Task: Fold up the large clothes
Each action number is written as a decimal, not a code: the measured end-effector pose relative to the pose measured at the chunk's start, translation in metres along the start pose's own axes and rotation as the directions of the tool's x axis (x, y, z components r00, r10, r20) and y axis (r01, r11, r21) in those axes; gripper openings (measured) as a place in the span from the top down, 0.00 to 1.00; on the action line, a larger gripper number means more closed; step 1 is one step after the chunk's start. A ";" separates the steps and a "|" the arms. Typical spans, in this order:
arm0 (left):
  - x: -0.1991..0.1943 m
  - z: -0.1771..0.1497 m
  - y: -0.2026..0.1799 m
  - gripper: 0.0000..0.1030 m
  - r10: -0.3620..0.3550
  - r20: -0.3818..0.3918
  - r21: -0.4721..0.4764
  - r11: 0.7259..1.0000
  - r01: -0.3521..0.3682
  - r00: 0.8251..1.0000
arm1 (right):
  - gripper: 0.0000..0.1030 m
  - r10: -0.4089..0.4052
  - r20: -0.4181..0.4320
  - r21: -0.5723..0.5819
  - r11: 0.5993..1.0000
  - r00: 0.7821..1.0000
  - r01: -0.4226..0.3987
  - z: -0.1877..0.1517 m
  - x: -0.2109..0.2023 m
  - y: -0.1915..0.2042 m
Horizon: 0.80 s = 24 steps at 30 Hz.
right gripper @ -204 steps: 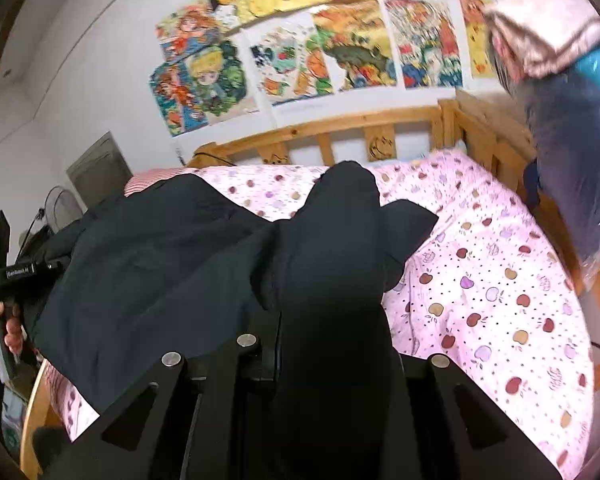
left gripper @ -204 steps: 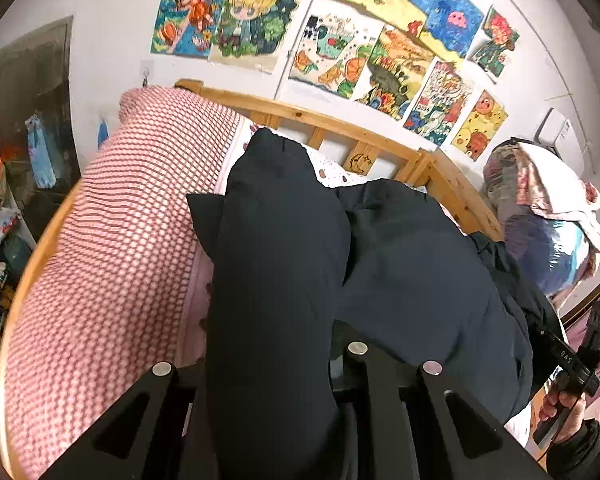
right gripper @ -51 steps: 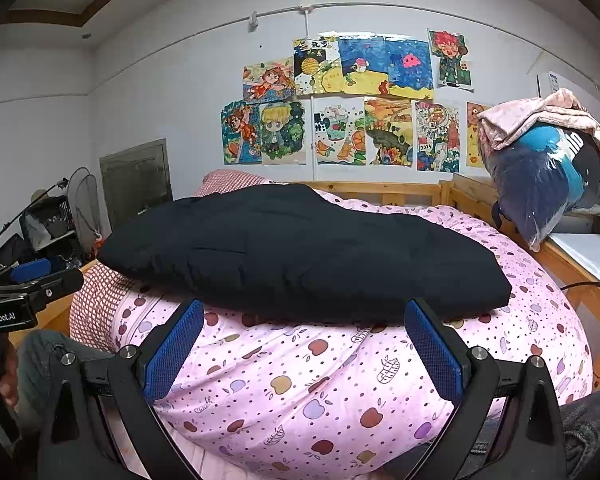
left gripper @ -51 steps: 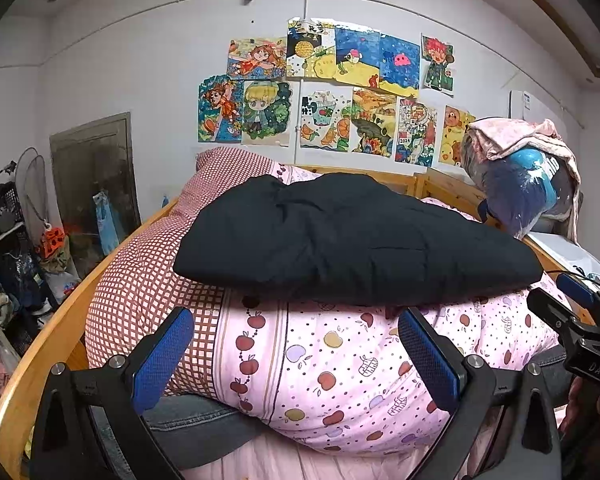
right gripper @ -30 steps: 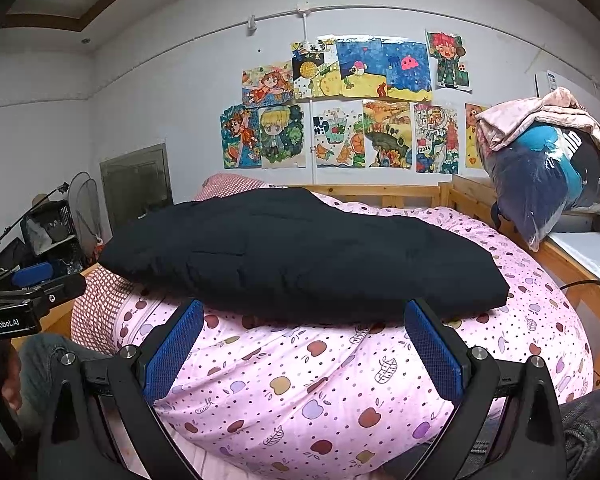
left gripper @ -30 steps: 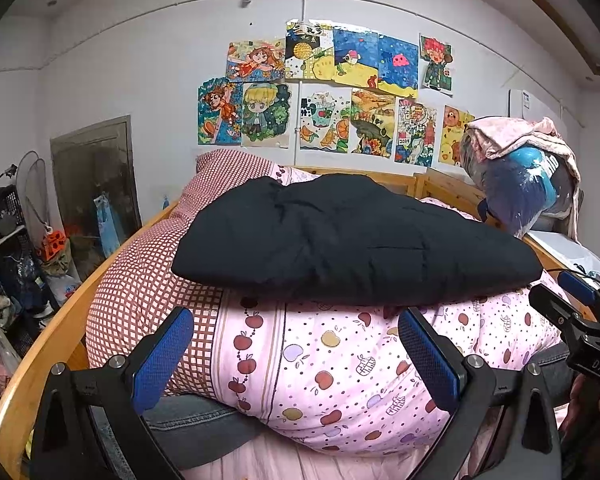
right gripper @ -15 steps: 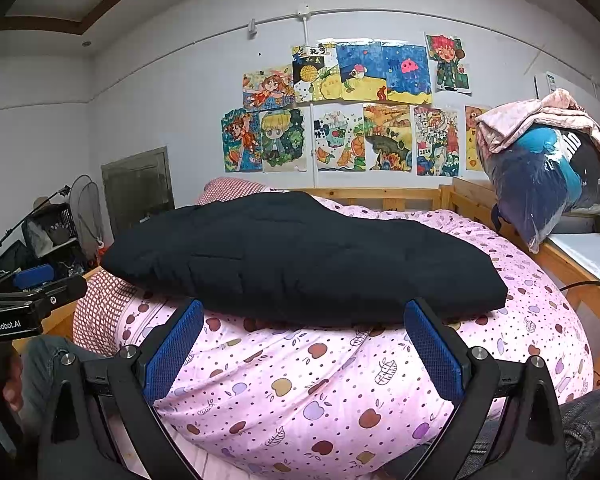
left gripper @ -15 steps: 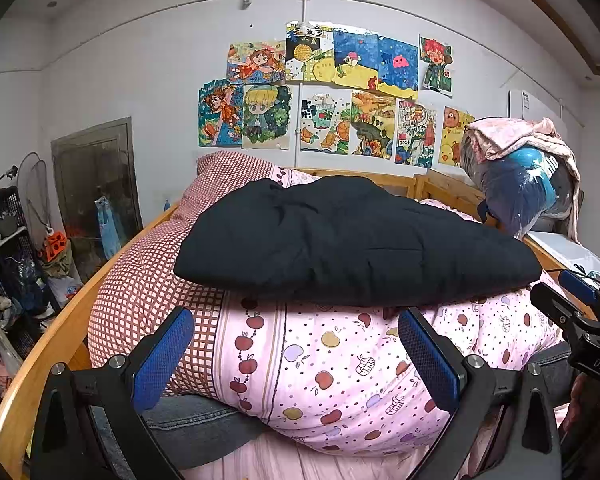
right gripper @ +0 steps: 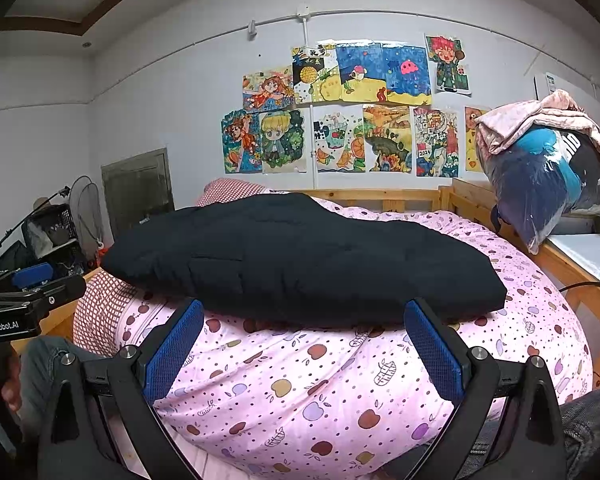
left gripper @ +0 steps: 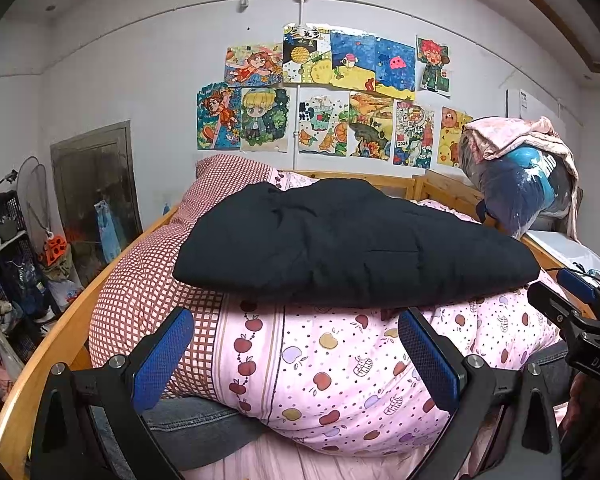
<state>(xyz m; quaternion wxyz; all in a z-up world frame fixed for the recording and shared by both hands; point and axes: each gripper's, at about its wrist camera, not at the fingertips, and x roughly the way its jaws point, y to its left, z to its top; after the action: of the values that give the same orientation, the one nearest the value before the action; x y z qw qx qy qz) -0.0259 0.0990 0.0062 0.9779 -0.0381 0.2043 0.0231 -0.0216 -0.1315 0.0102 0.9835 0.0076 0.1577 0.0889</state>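
Observation:
A black padded garment point(left gripper: 352, 244) point(right gripper: 300, 264) lies folded in a flat bundle on the pink fruit-print quilt point(left gripper: 340, 364) point(right gripper: 300, 384). My left gripper point(left gripper: 296, 352) is open, low at the bed's near edge, with nothing between its blue pads point(left gripper: 162, 356). My right gripper point(right gripper: 304, 352) is open too, just short of the garment's near edge, and holds nothing. Each gripper shows at the edge of the other's view: the right one point(left gripper: 580, 320), the left one point(right gripper: 24, 300).
A red-checked pillow point(left gripper: 152, 276) lies left of the garment. The wooden bed frame point(left gripper: 52, 356) point(right gripper: 580, 276) runs along both sides. A bag of bedding point(right gripper: 548, 180) sits at the right. Shelves and clutter point(left gripper: 16, 264) stand at the left. The person's jeans point(left gripper: 196, 420) are near the quilt.
Long before, both grippers were shut on the black garment over the bed. Over the last second both hang open and almost still in front of the folded garment.

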 end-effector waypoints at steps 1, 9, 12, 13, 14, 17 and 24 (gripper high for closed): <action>0.000 0.000 0.000 0.00 0.000 0.000 0.000 1.000 0.000 1.000 | 0.04 0.000 -0.001 -0.001 1.000 1.000 0.000 0.000 0.000 0.000; -0.001 0.000 0.000 0.00 -0.001 0.002 0.000 1.000 0.001 1.000 | 0.04 0.000 0.000 -0.001 1.000 1.000 0.000 0.001 -0.001 0.000; -0.001 0.001 0.000 0.00 -0.001 0.003 -0.001 1.000 0.001 1.000 | 0.04 -0.001 0.000 -0.001 1.000 1.000 0.001 0.001 -0.001 0.000; -0.001 0.001 0.000 0.00 -0.001 0.003 0.000 1.000 0.001 1.000 | 0.04 0.000 0.000 -0.001 1.000 1.000 0.000 0.001 -0.001 0.000; -0.001 0.000 0.000 0.00 0.000 0.003 0.000 1.000 0.000 1.000 | 0.04 0.000 0.000 -0.001 1.000 1.000 0.000 0.000 -0.001 0.000; -0.001 0.000 0.000 0.00 -0.001 0.002 0.000 1.000 0.001 1.000 | 0.04 -0.001 0.000 -0.001 1.000 1.000 0.001 0.001 -0.001 0.000; -0.001 0.000 0.000 0.00 0.000 0.003 0.000 1.000 0.000 1.000 | 0.04 0.000 0.000 -0.001 1.000 1.000 0.000 0.000 -0.001 0.000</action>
<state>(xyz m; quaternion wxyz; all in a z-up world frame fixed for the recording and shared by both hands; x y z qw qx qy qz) -0.0270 0.0993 0.0065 0.9782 -0.0382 0.2029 0.0230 -0.0223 -0.1319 0.0101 0.9835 0.0073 0.1575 0.0887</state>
